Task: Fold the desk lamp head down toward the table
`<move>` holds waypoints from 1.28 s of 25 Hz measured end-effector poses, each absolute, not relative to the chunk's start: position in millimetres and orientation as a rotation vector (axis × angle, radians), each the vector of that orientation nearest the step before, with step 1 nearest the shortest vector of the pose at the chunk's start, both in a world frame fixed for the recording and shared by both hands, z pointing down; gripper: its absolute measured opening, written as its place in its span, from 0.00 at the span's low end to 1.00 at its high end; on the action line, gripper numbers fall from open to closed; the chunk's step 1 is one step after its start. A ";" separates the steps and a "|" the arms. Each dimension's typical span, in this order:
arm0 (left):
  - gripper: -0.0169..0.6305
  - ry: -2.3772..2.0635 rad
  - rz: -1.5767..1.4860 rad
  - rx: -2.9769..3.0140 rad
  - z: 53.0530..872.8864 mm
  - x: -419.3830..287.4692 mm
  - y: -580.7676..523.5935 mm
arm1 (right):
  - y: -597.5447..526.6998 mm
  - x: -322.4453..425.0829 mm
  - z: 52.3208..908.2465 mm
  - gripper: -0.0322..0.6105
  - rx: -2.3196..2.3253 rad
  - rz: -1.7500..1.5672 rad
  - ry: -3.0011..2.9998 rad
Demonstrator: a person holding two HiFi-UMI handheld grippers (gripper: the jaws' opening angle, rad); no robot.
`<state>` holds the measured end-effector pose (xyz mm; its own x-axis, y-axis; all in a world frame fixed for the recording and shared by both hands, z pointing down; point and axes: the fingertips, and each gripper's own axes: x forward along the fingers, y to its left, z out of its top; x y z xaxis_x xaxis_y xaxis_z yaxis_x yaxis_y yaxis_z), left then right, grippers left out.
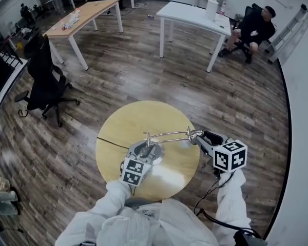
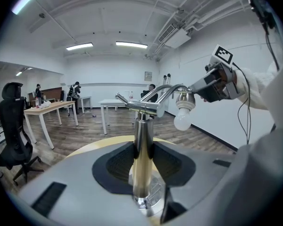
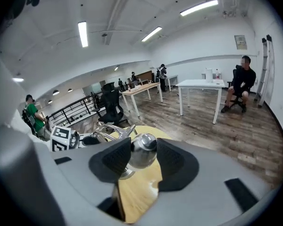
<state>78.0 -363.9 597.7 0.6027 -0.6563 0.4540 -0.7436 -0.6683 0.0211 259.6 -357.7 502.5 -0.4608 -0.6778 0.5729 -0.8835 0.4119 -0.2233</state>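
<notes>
Desk lamp point(image 1: 167, 135): left gripper point(image 1: 146, 154), clamped on post point(image 2: 142, 149), best holds it firm to the desk point(image 1: 126, 122) while right gripper point(image 1: 195, 136), pinching lamp head point(image 3: 142, 150), swings it down slowly.

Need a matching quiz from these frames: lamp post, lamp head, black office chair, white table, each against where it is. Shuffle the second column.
1. lamp post
2. lamp head
3. black office chair
4. white table

A. gripped by the right tool
B. on the floor, up-left of the round table in the head view
C. gripped by the left tool
D. beside the seated person

Pairs: 1-C, 2-A, 3-B, 4-D
</notes>
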 end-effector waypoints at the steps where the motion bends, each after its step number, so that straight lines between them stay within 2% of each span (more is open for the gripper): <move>1: 0.21 -1.163 0.616 2.619 597.7 78.5 -363.7 | -357.3 261.1 508.1 0.30 1.335 0.742 -2.294; 14: 0.21 -1.174 0.599 2.615 600.5 81.2 -368.8 | -362.3 263.4 562.4 0.31 1.267 0.984 -2.384; 32: 0.21 -1.160 0.585 2.620 602.0 80.2 -367.5 | -358.8 221.6 653.8 0.32 1.140 1.323 -2.366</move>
